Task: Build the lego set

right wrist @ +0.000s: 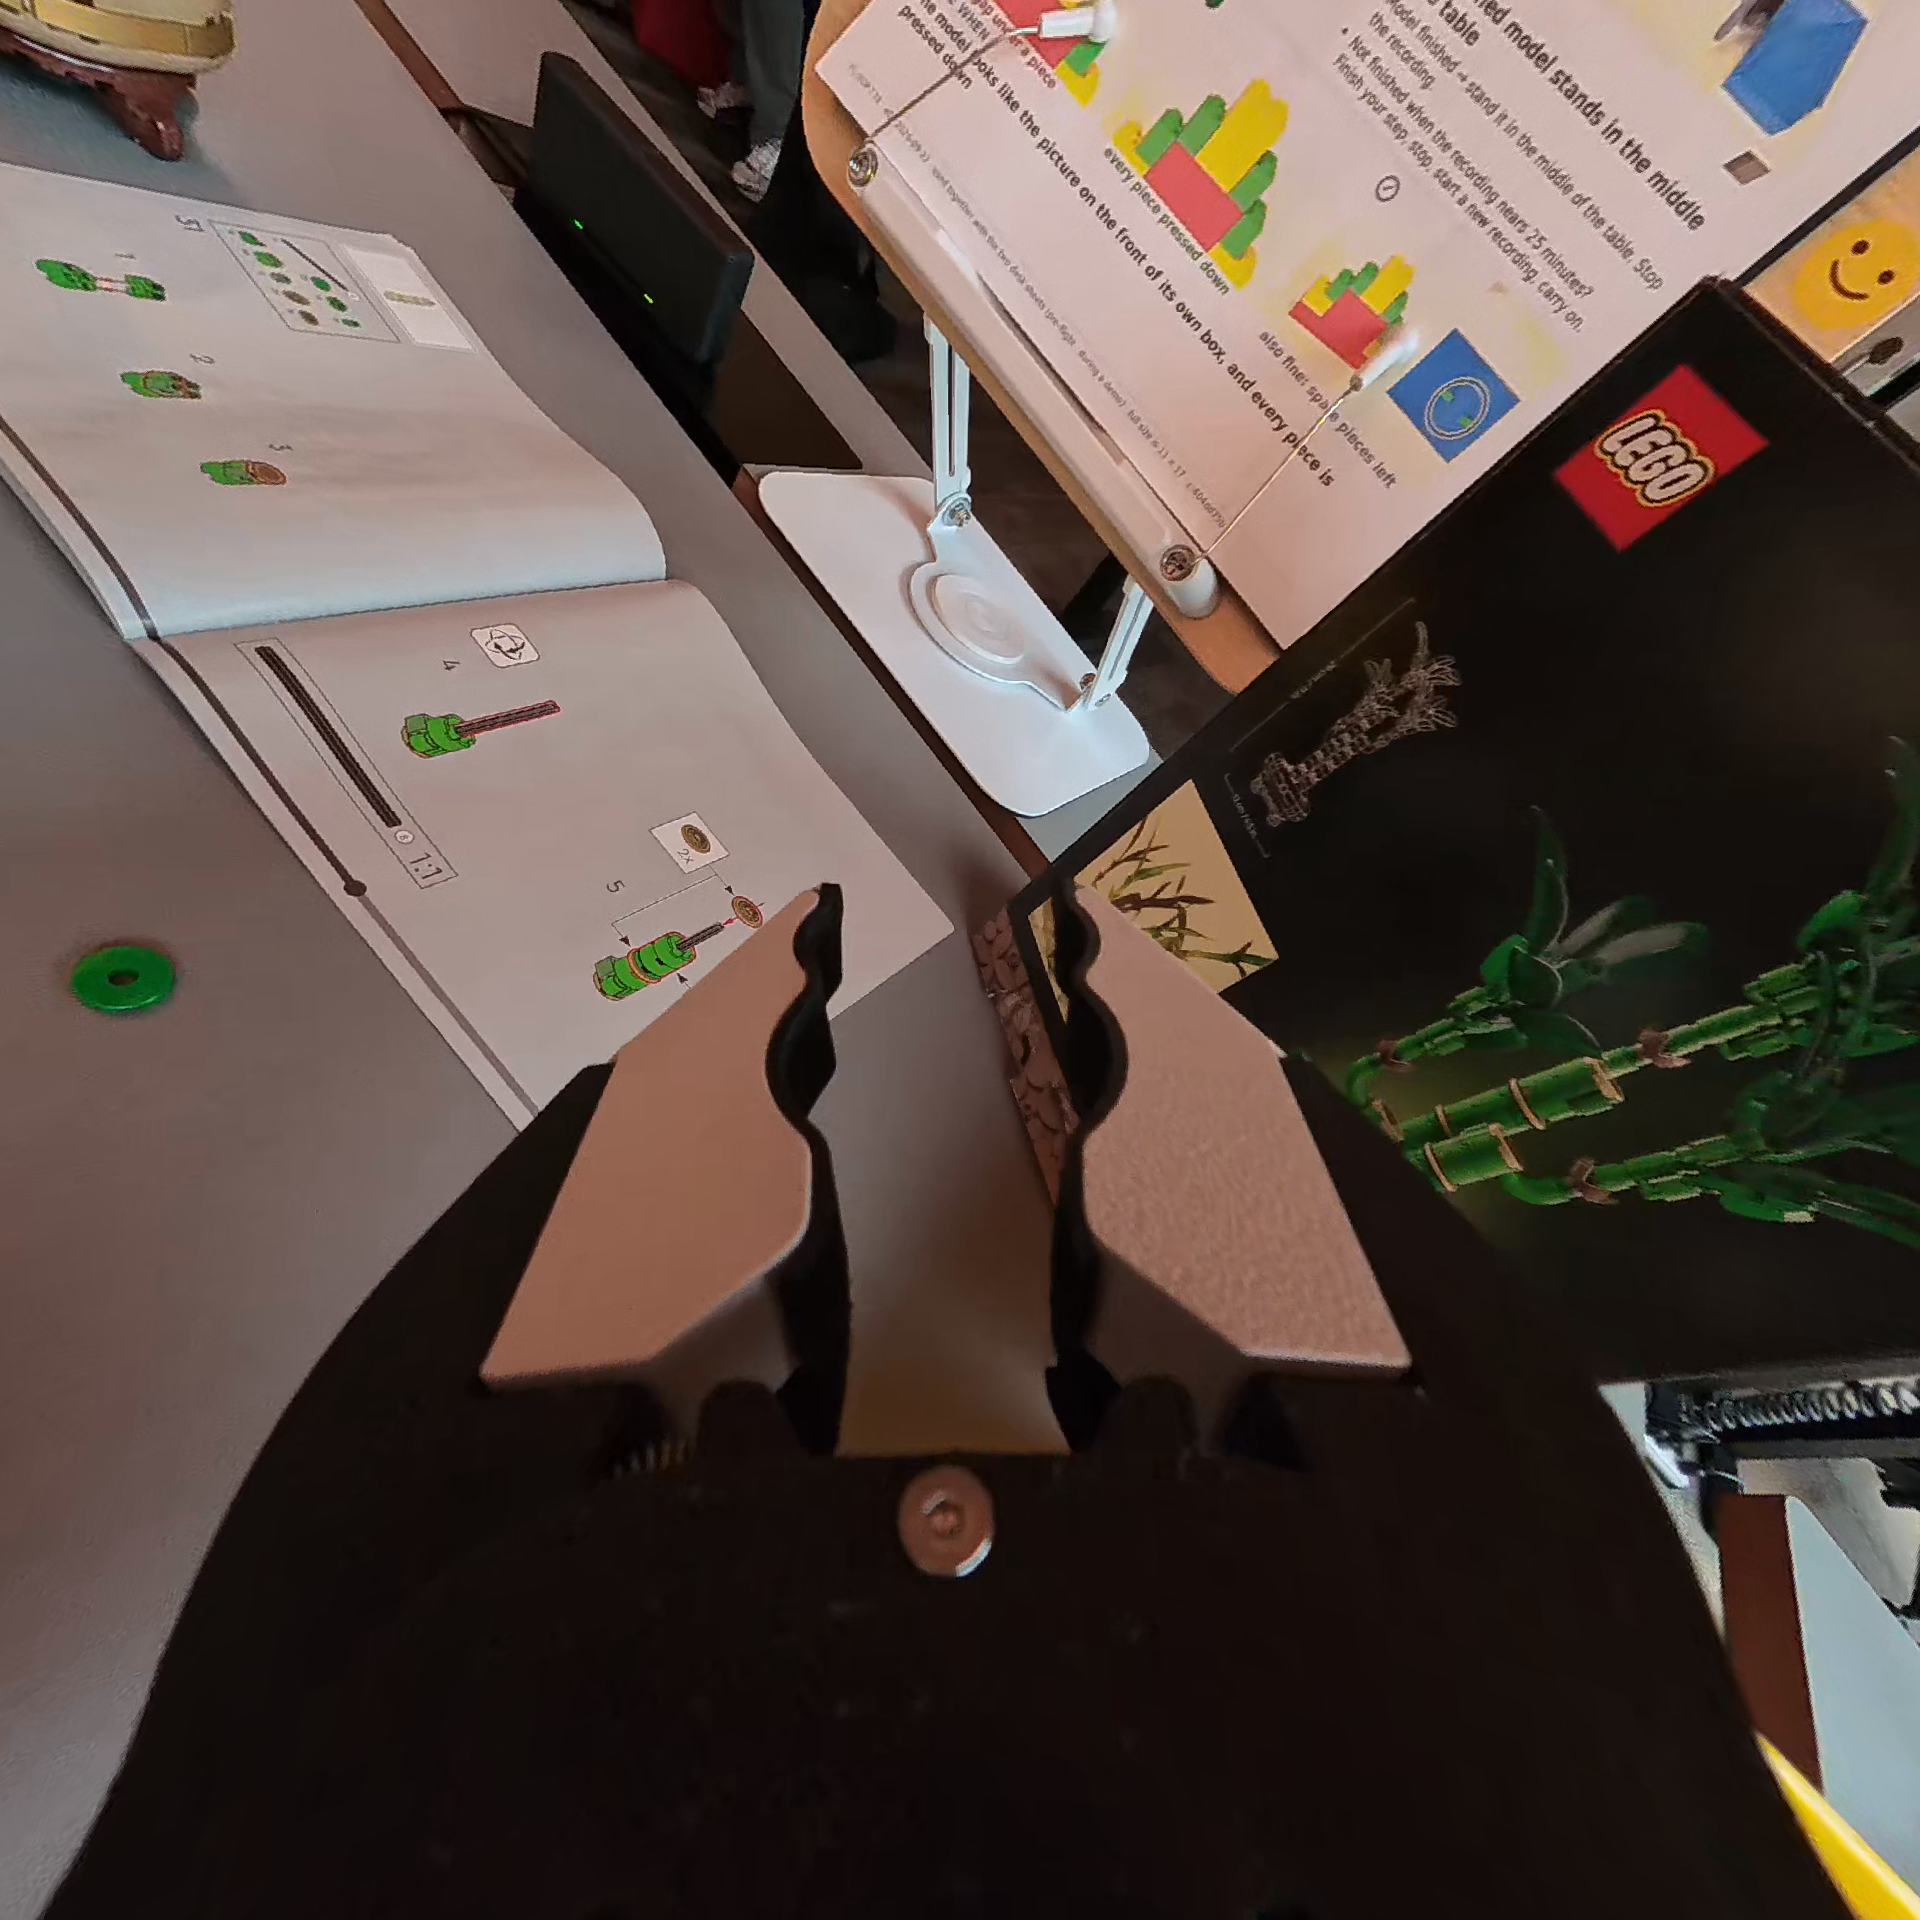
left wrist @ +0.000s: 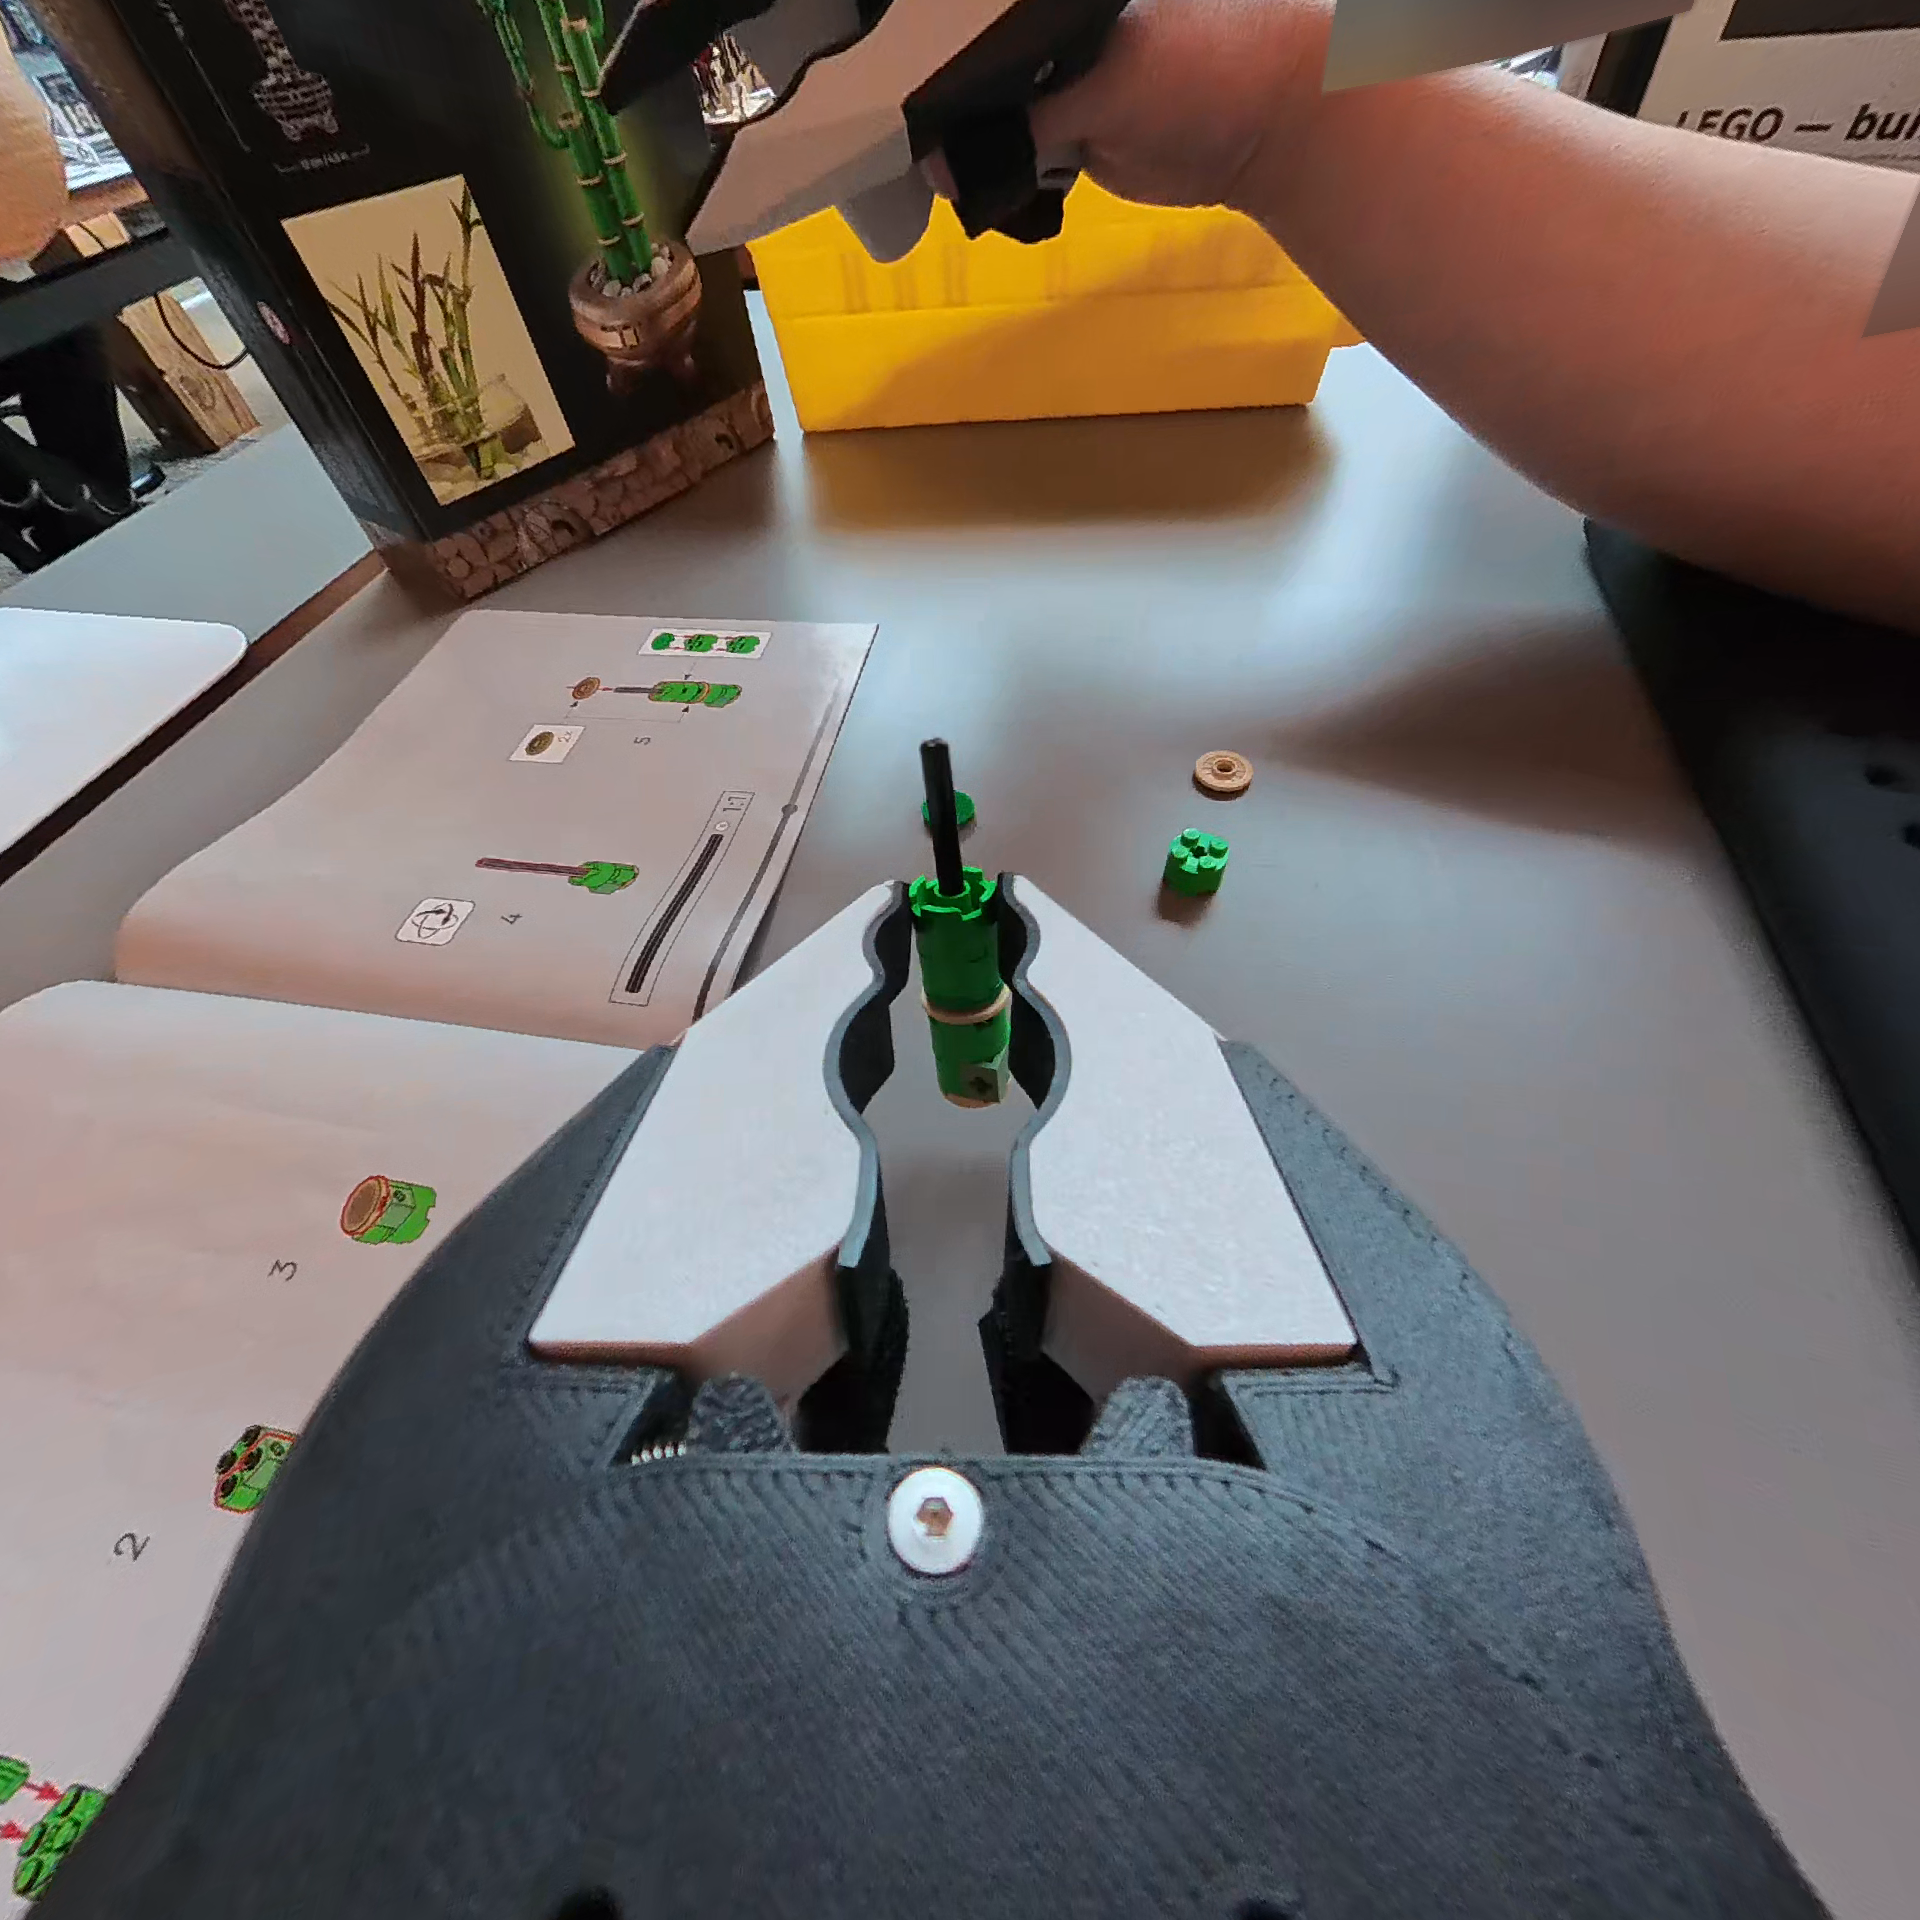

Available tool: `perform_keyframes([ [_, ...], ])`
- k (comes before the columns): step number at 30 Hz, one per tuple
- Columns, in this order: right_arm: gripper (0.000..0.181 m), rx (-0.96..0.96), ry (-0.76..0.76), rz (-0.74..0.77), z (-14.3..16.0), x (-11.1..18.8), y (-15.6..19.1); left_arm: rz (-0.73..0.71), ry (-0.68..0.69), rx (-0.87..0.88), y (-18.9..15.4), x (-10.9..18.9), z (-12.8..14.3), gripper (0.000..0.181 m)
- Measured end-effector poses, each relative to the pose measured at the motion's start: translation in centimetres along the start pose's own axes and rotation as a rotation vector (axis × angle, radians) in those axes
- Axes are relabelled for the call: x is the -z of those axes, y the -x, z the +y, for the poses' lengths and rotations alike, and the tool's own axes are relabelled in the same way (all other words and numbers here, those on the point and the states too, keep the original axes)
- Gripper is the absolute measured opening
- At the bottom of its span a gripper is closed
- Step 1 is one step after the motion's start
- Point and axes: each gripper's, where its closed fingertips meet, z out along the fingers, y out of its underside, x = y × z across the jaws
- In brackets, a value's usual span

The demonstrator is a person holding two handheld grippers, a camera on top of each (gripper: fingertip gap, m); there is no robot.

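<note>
You are gripping the green stalk assembly, its black axle pointing up, between the fingertips of your left gripper above the grey table. A green round brick and a tan round plate are lying near it on the right. Your right gripper is hanging spread and empty between the instruction booklet and the set box.

Green stacked stem with tan ring and black axle, yellow bin, green disc

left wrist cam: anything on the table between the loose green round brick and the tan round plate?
Nothing: bare grey table between the green round brick and the tan round plate, seen in the left wrist view.
</note>
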Motion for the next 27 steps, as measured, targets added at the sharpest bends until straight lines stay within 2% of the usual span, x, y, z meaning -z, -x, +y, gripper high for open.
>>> perform_keyframes([
  [9, 0.040, -0.015, -0.007, 0.017, 0.1, 0.4, -0.5, 0.003, 0.013, 0.028, 0.1, 0.1, 0.2, 0.015],
  [16, 0.035, -0.002, 0.021, 0.019, 0.2, 0.3, -0.3, -0.009, 0.075, -0.042, -0.1, 0.5, 0.5, 0.015],
  [21, 0.034, 0.000, 0.014, -0.013, -0.7, 0.4, 0.4, -0.018, 0.082, -0.038, 0.2, 1.2, 0.3, 0.015],
  [27, 0.028, -0.068, -0.051, -0.097, -3.6, 0.8, 1.7, -0.041, 0.072, -0.009, 0.8, 2.0, -0.3, 0.015],
])
